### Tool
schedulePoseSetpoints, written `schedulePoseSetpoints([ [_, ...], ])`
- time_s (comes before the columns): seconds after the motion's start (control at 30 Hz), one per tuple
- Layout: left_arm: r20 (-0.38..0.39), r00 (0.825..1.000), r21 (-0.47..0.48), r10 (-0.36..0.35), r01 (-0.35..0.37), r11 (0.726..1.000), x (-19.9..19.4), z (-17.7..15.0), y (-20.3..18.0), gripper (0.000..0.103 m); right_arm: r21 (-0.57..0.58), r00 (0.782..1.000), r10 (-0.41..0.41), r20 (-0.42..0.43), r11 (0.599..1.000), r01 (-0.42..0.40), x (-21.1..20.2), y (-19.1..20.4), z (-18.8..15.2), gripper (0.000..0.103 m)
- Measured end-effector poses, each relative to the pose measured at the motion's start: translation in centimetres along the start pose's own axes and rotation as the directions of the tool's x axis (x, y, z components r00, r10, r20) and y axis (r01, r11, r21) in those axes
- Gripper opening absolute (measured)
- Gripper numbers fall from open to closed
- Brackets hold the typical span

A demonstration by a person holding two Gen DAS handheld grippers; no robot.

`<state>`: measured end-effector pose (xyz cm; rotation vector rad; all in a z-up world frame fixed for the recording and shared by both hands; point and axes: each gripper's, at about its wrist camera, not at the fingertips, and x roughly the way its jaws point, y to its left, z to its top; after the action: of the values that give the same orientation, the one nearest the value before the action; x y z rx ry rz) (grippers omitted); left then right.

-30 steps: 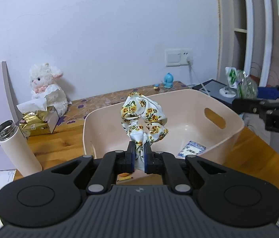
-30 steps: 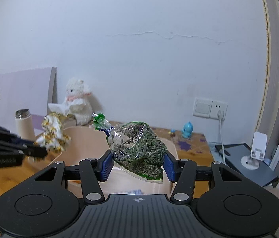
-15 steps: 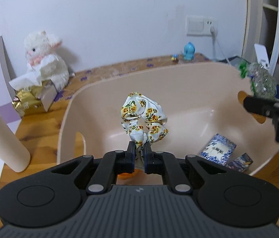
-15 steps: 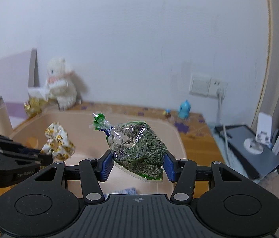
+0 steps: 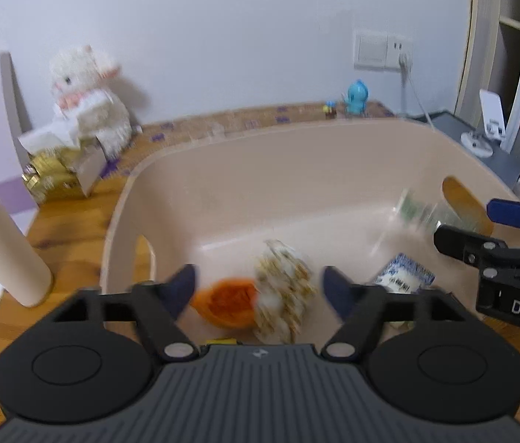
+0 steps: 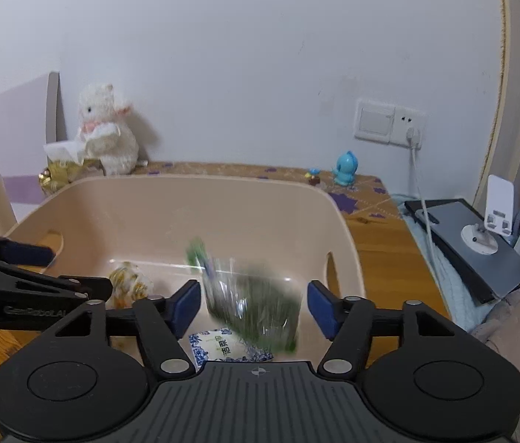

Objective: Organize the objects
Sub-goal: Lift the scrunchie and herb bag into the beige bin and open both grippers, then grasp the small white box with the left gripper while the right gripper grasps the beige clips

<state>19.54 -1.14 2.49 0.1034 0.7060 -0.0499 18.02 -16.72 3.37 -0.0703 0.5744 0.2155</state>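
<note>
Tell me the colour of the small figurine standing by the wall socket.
Light blue figurine, clearest in the right wrist view, standing on the desk behind the basin.

"DAS" on the right claw (image 5: 481,221); "GenRobot.AI" on the left claw (image 6: 71,273).

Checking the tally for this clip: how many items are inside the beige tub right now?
5 visible: scrunchie and orange item near the left gripper, seed bag between the right gripper fingers, blue-white packet, small yellow piece. Others may be hidden.
</note>
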Motion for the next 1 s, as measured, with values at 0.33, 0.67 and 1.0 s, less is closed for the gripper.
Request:
schedulePoseSetpoints([
  [0.33,0.111,0.994,0.001,0.001,-0.002,1.0,-5.4,0.3,-0.7,0.09,0.028,0.997,0.0,0.075,1.0,-0.002,-5.6,-1.4,0.5,0.084],
  [0.67,0.074,0.997,-0.009,0.007,-0.006,1.0,-8.5,-3.2,-1.0,0.094,0.039,0.999,-0.022,0.03,0.999,0.021,-8.9,-2.9,-2.6,0.085],
  [1.0,-0.042,0.998,-0.053,-0.036,0.033,0.998,-7.4,-7.2,-1.7,0.094,0.021,0.997,-0.042,-0.064,0.999,0.044,-8.7,-3.7,-6.1,0.086],
])
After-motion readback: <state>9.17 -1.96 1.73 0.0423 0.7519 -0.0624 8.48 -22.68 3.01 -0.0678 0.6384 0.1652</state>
